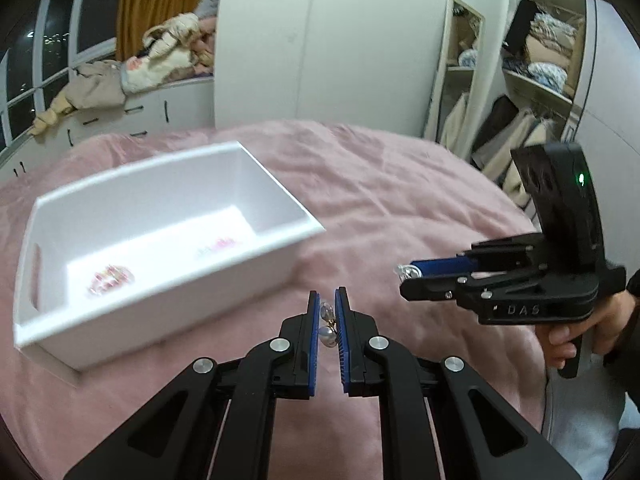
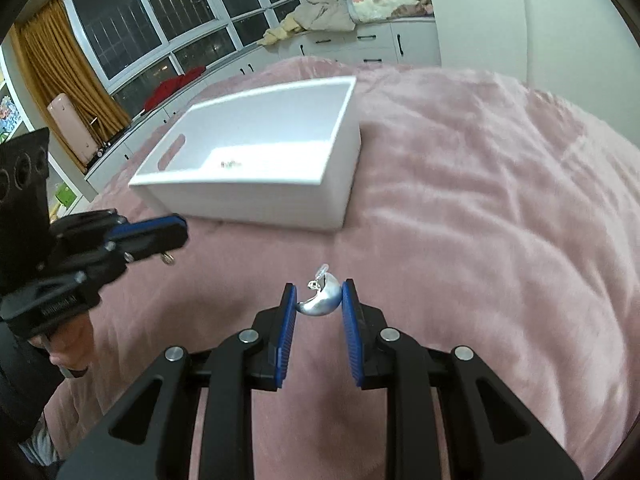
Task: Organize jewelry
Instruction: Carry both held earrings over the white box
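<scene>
A white box [image 1: 280, 184] with a handle slot stands on the pink bedspread, up and left of my left gripper [image 1: 327, 300]. That gripper is shut on a pearl earring [image 1: 328, 328] pinched between its blue pads. Small pink and shiny jewelry pieces [image 1: 110, 278] lie on the box floor. My right gripper [image 2: 319, 290] is shut on a silver curved earring [image 2: 322, 302], held above the bedspread in front of the box [image 2: 312, 200]. In the left wrist view the right gripper [image 1: 408, 276] hangs to the right with the silver piece at its tip.
The pink bedspread [image 2: 480, 220] covers the whole work surface. White drawers with clothes piled on top [image 1: 120, 76] run along the windows behind. An open wardrobe [image 1: 536, 72] with folded textiles stands at the right. A hand [image 1: 568, 336] grips the right tool's handle.
</scene>
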Demonstrator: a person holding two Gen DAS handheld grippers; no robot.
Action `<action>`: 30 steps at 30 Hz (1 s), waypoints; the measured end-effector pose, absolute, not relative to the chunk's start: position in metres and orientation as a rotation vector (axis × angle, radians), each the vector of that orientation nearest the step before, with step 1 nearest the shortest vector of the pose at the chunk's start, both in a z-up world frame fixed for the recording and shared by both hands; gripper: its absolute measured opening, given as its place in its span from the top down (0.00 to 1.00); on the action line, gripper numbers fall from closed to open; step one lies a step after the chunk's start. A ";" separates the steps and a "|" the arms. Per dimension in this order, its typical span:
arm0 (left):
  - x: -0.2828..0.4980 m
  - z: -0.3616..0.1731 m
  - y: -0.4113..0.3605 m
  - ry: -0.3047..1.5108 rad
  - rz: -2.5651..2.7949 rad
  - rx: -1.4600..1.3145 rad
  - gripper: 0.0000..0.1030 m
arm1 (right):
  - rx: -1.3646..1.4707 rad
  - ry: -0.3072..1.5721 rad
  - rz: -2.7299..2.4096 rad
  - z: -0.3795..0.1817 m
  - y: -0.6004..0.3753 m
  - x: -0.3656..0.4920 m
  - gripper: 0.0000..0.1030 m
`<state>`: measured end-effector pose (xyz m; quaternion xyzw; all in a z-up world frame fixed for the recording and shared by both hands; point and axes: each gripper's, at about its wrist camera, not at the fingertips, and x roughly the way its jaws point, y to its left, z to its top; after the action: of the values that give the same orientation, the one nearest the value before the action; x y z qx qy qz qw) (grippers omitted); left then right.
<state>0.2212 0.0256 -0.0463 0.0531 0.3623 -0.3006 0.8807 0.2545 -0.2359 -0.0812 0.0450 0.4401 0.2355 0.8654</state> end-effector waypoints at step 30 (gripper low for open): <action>0.358 -0.044 0.143 0.842 -0.323 0.091 0.87 | -0.154 0.931 0.520 -0.084 -0.088 0.379 0.77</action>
<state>0.3575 0.1434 -0.0439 0.0441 0.4066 -0.1562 0.8991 0.3787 -0.0875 -0.0837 -0.0734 0.4435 0.2478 0.8582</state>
